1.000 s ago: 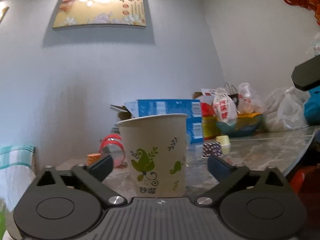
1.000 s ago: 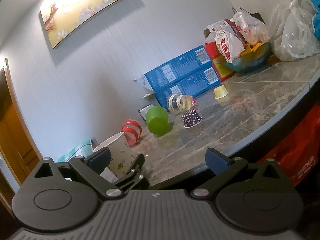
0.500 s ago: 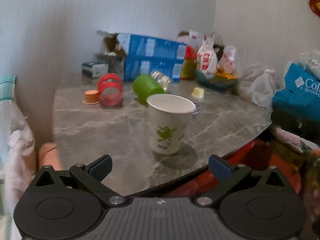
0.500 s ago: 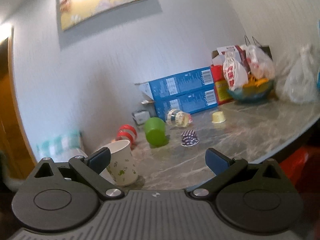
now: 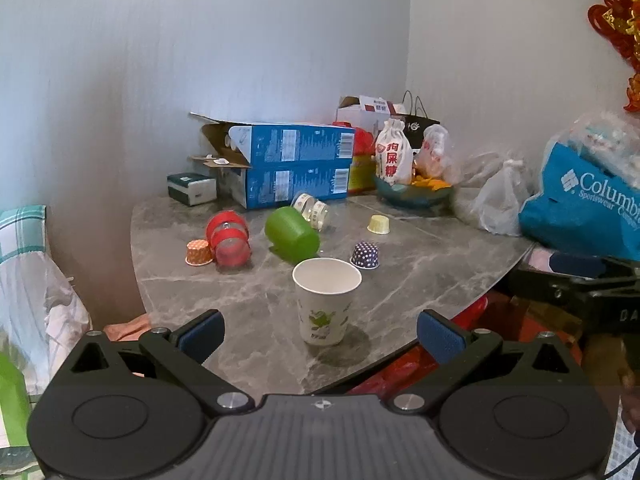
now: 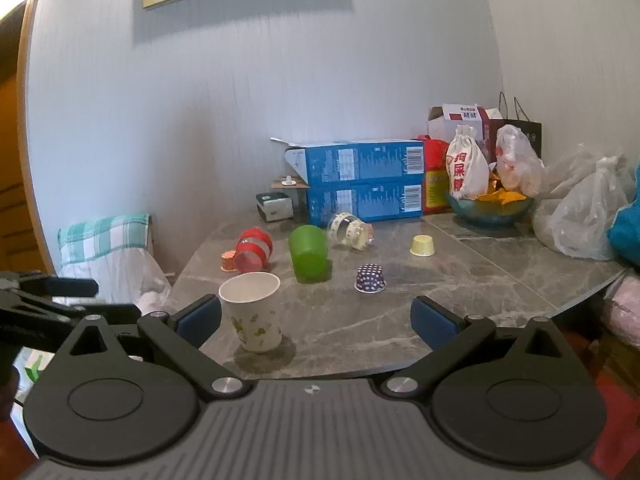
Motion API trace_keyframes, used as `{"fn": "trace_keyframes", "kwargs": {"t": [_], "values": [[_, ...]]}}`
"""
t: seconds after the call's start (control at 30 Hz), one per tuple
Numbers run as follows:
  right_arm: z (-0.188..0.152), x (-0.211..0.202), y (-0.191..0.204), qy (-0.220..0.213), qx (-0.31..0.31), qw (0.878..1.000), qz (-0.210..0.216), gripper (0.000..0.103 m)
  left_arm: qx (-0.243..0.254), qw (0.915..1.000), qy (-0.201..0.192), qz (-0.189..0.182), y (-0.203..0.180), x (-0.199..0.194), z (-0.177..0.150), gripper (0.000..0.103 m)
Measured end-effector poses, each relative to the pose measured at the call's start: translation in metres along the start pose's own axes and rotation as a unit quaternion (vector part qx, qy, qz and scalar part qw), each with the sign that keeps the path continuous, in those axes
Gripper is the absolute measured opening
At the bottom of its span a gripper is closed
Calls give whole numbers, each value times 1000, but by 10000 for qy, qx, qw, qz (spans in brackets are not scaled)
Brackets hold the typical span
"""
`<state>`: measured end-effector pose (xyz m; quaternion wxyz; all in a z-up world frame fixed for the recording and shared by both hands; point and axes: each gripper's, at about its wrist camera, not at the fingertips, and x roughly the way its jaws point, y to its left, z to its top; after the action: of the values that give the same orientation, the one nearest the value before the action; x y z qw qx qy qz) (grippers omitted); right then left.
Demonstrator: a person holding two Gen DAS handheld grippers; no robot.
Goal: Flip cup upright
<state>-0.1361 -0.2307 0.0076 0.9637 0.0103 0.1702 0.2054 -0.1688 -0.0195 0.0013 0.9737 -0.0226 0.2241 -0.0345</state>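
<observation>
Both tools, the left tool [image 5: 320, 334] and the right tool [image 6: 316, 316], were spread wide and held nothing, while the paper cup [image 5: 326, 300] stood upright near the front edge of the grey marble surface [image 5: 420, 280], apart from both.

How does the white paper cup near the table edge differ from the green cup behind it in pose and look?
Pose: the paper cup stands upright with its mouth up; the green cup lies tipped on its side.
Look: the paper cup is white with green leaf prints; the green cup is plain solid green.
Place: the paper cup sits nearer the edge of the table; the green cup is farther in.
Both look empty, and neither gripper touches them.
</observation>
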Motion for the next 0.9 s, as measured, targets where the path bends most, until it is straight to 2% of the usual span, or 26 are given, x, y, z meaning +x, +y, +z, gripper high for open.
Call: {"fn": "trace_keyframes", "kwargs": {"t": [0.27,0.63,0.9], "values": [[2,1,1,14,-53,10000,-31,102,-23,9997,196,137,1,9,1,103],[1,8,0,179,-15,9998,15,102,-83,9995,288,140,2,14,0,103],[1,9,0,130,-33,9999,62,102,-108,9993,316,158,2,16,1,103]]}}
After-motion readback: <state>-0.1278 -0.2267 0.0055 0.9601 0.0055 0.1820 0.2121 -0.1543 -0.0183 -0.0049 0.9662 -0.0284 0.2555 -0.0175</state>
